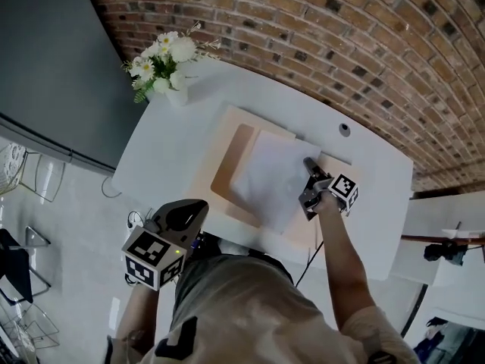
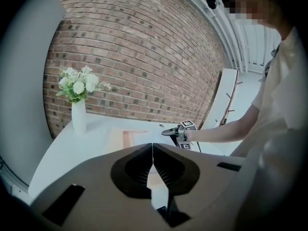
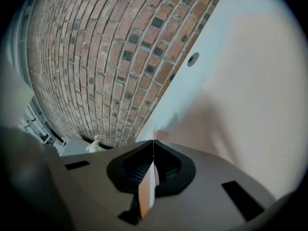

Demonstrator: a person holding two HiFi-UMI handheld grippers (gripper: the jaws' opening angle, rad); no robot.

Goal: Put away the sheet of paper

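A white sheet of paper (image 1: pixel 269 179) lies over a brown pad (image 1: pixel 229 167) on a cream mat (image 1: pixel 233 121) in the middle of the white table (image 1: pixel 163 154). My right gripper (image 1: pixel 309 163) is at the sheet's right edge and is shut on it. In the right gripper view the sheet (image 3: pixel 147 189) runs edge-on between the closed jaws of that gripper (image 3: pixel 153 150). My left gripper (image 1: pixel 195 206) is held off the table's near edge by the person's body. It is shut with nothing in it (image 2: pixel 153 154). From the left gripper view I see the right gripper (image 2: pixel 169 132) over the mat.
A white vase of white flowers (image 1: pixel 164 65) stands at the table's far left corner (image 2: pixel 77 91). A round cable hole (image 1: pixel 345 130) sits in the far right of the tabletop. A brick wall (image 1: pixel 318 29) runs behind the table. Wire racks (image 1: pixel 19 279) stand on the floor at left.
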